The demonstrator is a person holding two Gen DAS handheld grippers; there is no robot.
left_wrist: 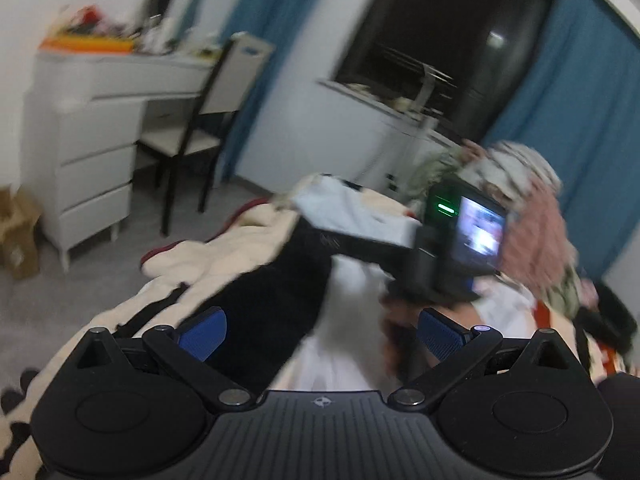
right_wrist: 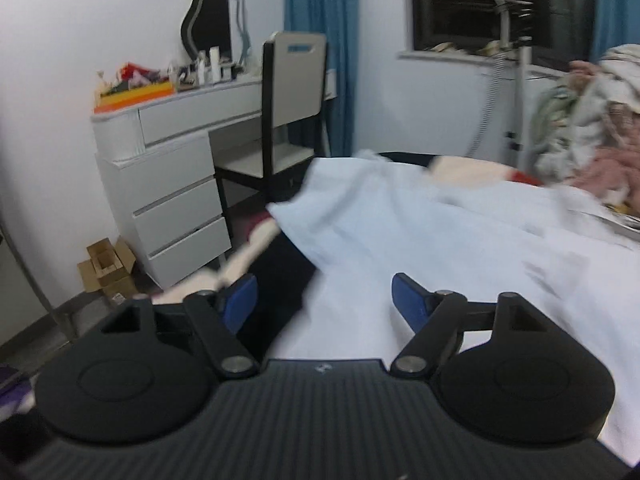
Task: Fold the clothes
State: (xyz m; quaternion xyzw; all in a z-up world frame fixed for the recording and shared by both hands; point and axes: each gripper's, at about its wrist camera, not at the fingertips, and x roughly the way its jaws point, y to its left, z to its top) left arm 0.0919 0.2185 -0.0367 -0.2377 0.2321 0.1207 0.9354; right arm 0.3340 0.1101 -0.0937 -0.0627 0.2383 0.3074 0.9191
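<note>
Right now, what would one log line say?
left gripper: open, empty | right gripper: open, empty | white garment: on bed, unfolded

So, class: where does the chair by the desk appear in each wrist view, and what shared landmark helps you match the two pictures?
Left wrist view: chair, upper left, tilted, beside the white desk.
Right wrist view: chair, upper centre, upright, right of the desk.
Shared landmark: the blue curtain just behind the chair.

A pale blue-white garment (right_wrist: 420, 216) fills the frame's centre, over a cream, black and red blanket (left_wrist: 224, 256). Blue curtains (right_wrist: 320, 40) hang above; a white dresser (right_wrist: 172, 184) stands at left.
</note>
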